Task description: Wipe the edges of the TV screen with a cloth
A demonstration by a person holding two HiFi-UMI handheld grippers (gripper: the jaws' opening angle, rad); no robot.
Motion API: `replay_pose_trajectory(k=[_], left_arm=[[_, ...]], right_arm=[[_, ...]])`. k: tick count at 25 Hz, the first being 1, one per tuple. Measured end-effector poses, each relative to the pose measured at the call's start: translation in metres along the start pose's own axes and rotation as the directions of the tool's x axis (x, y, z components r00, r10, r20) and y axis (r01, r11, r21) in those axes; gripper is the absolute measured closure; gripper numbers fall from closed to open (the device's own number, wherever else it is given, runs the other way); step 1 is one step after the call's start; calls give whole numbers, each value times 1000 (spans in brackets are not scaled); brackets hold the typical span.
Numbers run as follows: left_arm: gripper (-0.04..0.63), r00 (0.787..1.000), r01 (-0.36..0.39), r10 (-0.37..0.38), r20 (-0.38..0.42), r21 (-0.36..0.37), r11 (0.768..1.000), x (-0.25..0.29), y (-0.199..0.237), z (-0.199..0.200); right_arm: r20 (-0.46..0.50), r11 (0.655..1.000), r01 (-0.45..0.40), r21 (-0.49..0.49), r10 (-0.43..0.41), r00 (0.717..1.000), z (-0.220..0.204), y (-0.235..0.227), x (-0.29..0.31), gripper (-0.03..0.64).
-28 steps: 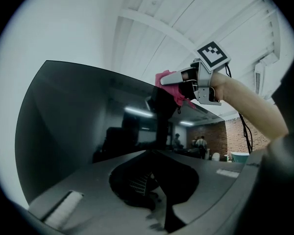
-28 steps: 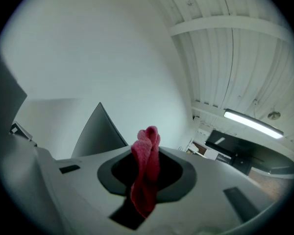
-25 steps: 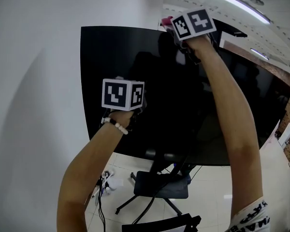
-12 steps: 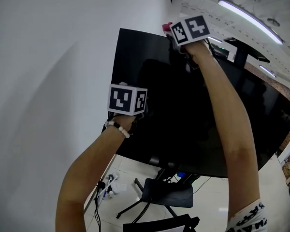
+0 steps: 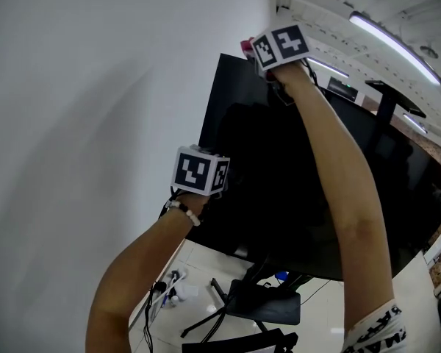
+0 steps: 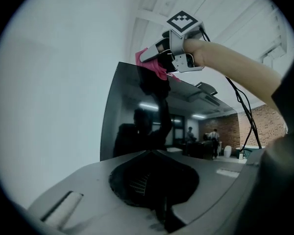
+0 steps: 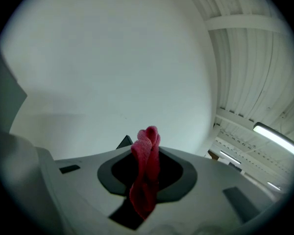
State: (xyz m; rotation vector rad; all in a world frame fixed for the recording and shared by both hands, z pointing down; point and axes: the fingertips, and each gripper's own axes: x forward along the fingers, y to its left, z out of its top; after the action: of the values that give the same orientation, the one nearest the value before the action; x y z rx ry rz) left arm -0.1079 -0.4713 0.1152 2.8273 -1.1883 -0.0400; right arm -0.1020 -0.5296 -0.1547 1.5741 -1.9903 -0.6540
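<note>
Right gripper (image 7: 146, 153) clamps a bunched fold of the crumpled pink fabric cloth (image 7: 144, 185), likely soft, light and slip-prone, at the top edge of the flat black TV screen (image 6: 127, 111); left gripper (image 6: 151, 155) closed, empty.

A plain white wall (image 5: 95, 123) filled the left side. Long strip lights (image 5: 393, 46) glowed on the ribbed white ceiling (image 7: 245, 67). Below, a pale tiled floor (image 5: 206, 263) carried a dark stand (image 5: 264, 304) and loose cables (image 5: 158, 293).
</note>
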Motion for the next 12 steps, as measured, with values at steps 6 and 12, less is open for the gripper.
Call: replay_pose_trajectory(k=[6, 12], left_arm=[[598, 999, -37, 37, -5, -12, 999, -20, 34, -10], [598, 997, -72, 72, -8, -38, 997, -35, 61, -14]], right_arm=[[-6, 1000, -25, 1, 25, 1000, 22, 26, 28, 531], [42, 1000, -29, -11, 29, 999, 42, 51, 45, 529]])
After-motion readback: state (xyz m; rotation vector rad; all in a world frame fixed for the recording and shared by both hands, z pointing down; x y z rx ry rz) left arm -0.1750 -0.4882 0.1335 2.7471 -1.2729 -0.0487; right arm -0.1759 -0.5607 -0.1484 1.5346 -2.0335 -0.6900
